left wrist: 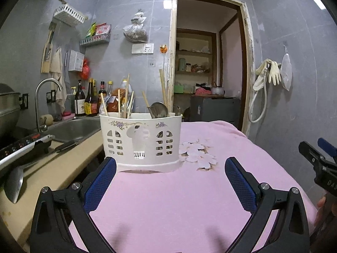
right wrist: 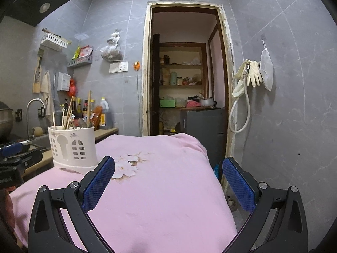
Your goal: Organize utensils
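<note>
Through the left wrist camera, your left gripper (left wrist: 169,181) is hovering with its fingers spread wide and nothing between them, the blue mesh-textured pads (left wrist: 100,184) facing each other over a soft pink cloth (left wrist: 168,200). Straight ahead of the fingertips, closer to the left one, the utensil holder (left wrist: 140,142) is standing upright on the cloth: a white plastic tub with arched cut-out windows, small purple flower prints near the rim and a raised base. Wooden chopsticks (left wrist: 119,105) are sticking out of its left side; about five show clearly, though they overlap too much for a sure count. A metal spoon (left wrist: 159,109) is leaning in its right side. Just beyond the right finger a white flower pattern (left wrist: 198,152) is printed on the cloth. Far left, one steel ladle (left wrist: 13,186) is lying on the beige counter (left wrist: 63,166). Your right gripper (left wrist: 316,158) is showing at the right edge, with letters too cut off to read.

Through the right wrist camera, your right gripper (right wrist: 168,181) is likewise standing wide apart and empty above the cloth (right wrist: 158,189). The holder (right wrist: 72,148) is sitting ahead and just left of the left finger (right wrist: 99,184). Your left gripper (right wrist: 14,160) is peeking in at the left edge.
</note>
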Demonstrator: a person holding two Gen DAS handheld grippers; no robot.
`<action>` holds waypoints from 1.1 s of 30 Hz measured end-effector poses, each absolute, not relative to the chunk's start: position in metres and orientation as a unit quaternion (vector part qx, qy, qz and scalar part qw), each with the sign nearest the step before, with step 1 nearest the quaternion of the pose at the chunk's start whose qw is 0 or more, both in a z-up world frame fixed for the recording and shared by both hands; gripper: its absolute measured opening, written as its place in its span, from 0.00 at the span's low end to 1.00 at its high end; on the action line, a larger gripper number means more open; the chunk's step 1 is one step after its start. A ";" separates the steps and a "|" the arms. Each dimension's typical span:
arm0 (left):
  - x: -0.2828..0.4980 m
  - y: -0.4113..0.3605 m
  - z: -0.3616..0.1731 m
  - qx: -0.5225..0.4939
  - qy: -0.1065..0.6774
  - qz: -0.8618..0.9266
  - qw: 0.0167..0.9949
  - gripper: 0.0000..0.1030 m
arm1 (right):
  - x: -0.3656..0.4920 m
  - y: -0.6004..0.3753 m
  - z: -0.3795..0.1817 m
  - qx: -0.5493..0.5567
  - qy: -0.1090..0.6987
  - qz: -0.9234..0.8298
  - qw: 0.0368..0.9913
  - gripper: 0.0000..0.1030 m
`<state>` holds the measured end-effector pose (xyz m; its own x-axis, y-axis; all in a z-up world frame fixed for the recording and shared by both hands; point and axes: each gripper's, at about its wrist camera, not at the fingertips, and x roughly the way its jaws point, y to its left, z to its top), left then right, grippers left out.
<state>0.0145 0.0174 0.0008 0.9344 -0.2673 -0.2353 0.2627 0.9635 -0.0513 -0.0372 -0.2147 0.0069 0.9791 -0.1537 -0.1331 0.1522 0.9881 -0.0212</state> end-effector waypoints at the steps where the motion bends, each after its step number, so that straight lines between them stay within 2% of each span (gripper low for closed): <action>1: 0.015 0.018 0.001 -0.013 0.119 -0.130 0.984 0.98 | -0.037 -0.214 0.006 -0.008 0.069 -0.077 0.995 1.00; 33: 0.015 0.024 0.004 -0.023 0.126 -0.120 0.984 0.98 | -0.035 -0.216 0.007 -0.009 0.072 -0.080 0.994 1.00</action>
